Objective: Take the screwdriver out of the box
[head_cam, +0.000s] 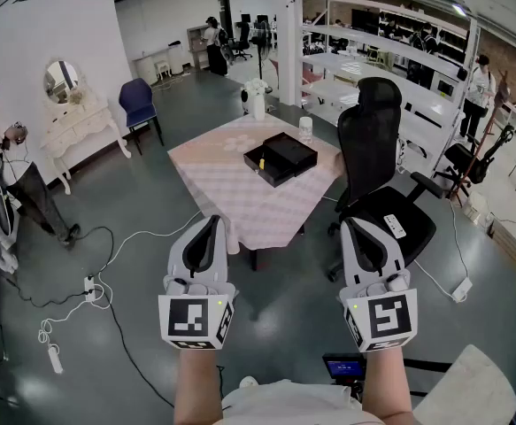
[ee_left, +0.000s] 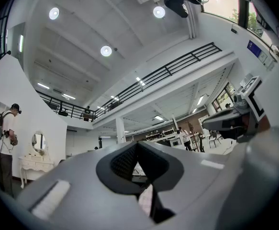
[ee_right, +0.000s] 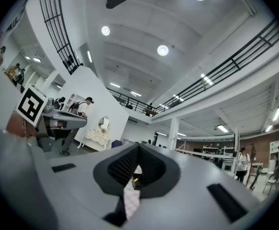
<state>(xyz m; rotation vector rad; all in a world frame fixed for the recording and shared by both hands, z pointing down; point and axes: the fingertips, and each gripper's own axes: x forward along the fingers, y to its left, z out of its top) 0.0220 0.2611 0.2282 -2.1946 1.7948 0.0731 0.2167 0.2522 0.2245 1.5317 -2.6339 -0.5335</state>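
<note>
A black box lies open on a table with a pink checked cloth in the middle of the hall, well ahead of me. A small yellow spot shows on its left half; I cannot make out the screwdriver itself. My left gripper and right gripper are held side by side in the foreground, well short of the table and pointing toward it. Both are shut with nothing between their jaws. In the left gripper view the left gripper shows its tips meeting, and the right gripper looks the same in its own view.
A black office chair stands at the table's right side. A white jar sits on the table's far corner. Cables and a power strip lie on the floor at left, near a standing person and a white dresser.
</note>
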